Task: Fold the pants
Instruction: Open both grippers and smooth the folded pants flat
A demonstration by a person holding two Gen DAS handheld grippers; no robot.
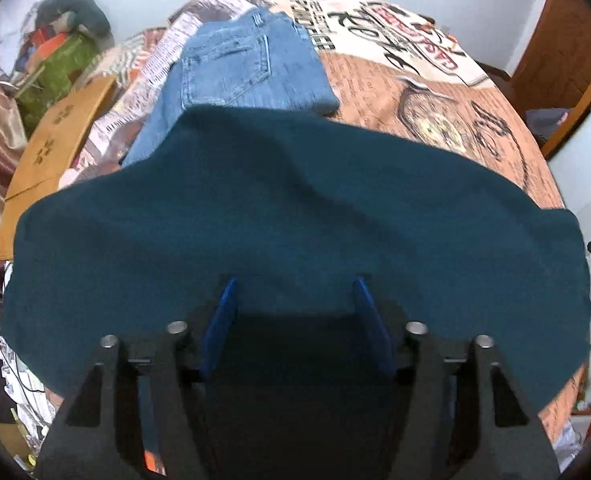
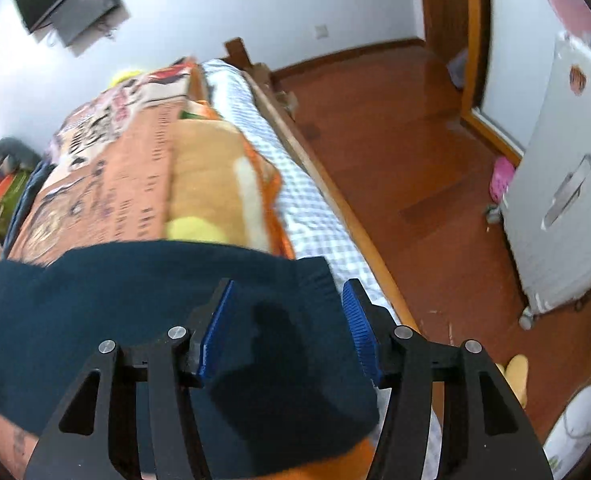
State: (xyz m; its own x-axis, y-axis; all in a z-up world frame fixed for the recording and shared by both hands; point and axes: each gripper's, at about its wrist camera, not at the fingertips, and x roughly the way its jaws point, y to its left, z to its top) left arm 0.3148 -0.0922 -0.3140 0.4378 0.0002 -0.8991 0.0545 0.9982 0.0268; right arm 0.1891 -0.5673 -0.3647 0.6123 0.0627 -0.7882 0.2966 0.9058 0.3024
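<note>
Dark teal pants [image 1: 295, 216] lie spread flat across the printed bedspread [image 1: 435, 92], filling the lower half of the left wrist view. My left gripper [image 1: 295, 312] hovers over the near edge of the pants, its blue pads [image 1: 219, 320] apart with only flat cloth below them. In the right wrist view the same teal pants [image 2: 135, 300] lie near the bed's side edge. My right gripper [image 2: 289, 328] stands over their end, jaws apart, the fabric lying loose between the pads without being pinched.
Folded blue jeans [image 1: 247, 76] sit on the bed beyond the teal pants. A brown cardboard box [image 1: 51, 148] and a pile of clutter [image 1: 63, 40] lie at the left. Right of the bed are a wooden floor [image 2: 415, 184], a white cabinet [image 2: 563, 200] and a blanket [image 2: 215, 176].
</note>
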